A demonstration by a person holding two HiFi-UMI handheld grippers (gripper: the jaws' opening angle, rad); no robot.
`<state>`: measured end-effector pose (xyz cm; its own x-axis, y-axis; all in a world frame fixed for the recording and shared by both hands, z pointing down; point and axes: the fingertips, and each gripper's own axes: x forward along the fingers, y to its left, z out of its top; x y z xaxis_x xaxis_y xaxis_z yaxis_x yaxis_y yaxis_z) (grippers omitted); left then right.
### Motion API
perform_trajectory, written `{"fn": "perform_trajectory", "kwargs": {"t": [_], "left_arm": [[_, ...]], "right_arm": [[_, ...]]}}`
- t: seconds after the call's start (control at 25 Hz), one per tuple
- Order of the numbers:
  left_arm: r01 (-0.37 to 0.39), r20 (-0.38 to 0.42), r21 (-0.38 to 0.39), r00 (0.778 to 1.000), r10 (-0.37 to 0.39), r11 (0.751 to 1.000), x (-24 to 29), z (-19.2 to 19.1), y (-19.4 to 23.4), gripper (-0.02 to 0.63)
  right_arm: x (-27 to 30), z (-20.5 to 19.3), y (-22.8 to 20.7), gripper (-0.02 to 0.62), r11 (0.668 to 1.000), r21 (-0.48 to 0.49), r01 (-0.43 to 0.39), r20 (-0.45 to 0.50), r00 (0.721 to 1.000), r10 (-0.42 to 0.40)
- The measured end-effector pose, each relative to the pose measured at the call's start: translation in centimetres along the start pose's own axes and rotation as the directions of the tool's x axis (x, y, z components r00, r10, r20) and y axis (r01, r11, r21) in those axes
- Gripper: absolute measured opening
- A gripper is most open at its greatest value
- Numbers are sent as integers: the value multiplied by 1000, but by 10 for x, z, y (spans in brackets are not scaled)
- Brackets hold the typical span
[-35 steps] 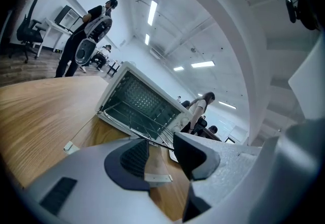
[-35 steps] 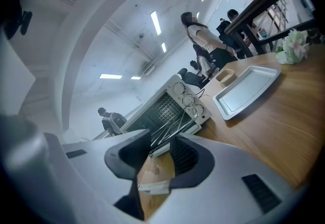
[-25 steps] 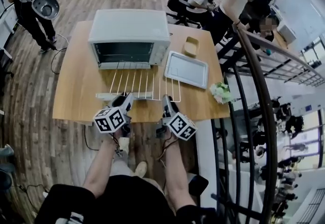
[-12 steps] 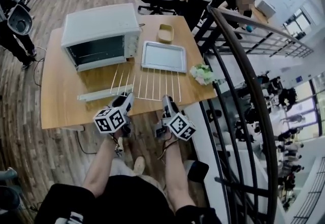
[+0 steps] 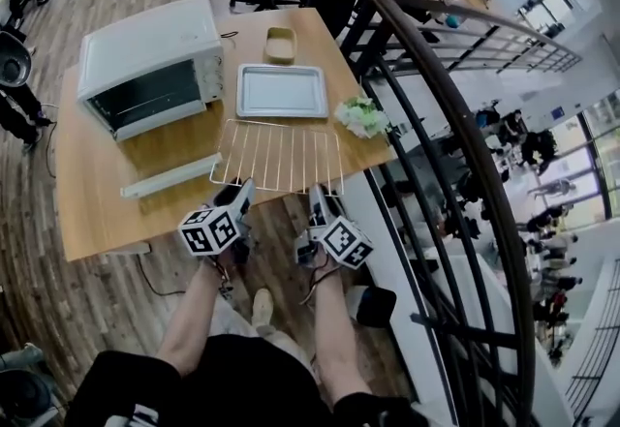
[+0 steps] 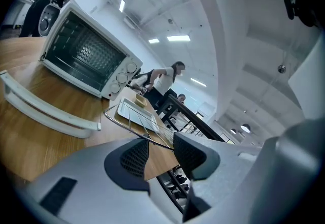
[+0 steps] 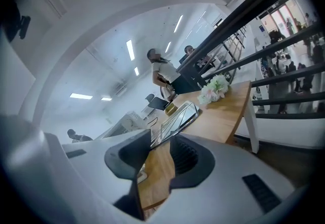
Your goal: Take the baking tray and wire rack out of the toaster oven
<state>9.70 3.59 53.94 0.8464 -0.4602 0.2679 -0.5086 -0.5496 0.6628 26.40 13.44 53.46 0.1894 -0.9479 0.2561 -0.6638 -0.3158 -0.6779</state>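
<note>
The wire rack (image 5: 279, 156) hangs level over the front right part of the wooden table (image 5: 92, 212), clear of the toaster oven (image 5: 145, 57). My left gripper (image 5: 235, 193) and right gripper (image 5: 318, 198) each grip its near edge wire. In the left gripper view the rack (image 6: 137, 115) runs out from between the jaws of the left gripper (image 6: 161, 151). The right gripper (image 7: 160, 154) shows the rack (image 7: 175, 119) the same way. The baking tray (image 5: 283, 90) lies flat on the table behind the rack. The oven's door (image 5: 170, 176) is folded down and the cavity looks empty.
A small tan dish (image 5: 280, 44) sits behind the tray and a bunch of white flowers (image 5: 360, 115) lies at the table's right edge. A dark stair railing (image 5: 436, 154) runs close along the right. People and office chairs stand beyond the table's far side.
Both grippers have carried the rack from in front of the oven's open door to the right, so it now sits in front of the baking tray. The head view has swung right.
</note>
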Motion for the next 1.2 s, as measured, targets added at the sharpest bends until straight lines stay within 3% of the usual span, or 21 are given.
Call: {"fn": "perform_trajectory", "kwargs": {"t": [0.52,1.2], "left_arm": [[-17,-94,-28,996,14,999,50,-46,19,150],[-68,-134,-58,989,60,996,88,-64,65,153]], "right_arm": [[18,-15,-65,118,996,49,70,-36,997,-68],[68,-48,-107,127,989,106,104,-110,990,-93]]}}
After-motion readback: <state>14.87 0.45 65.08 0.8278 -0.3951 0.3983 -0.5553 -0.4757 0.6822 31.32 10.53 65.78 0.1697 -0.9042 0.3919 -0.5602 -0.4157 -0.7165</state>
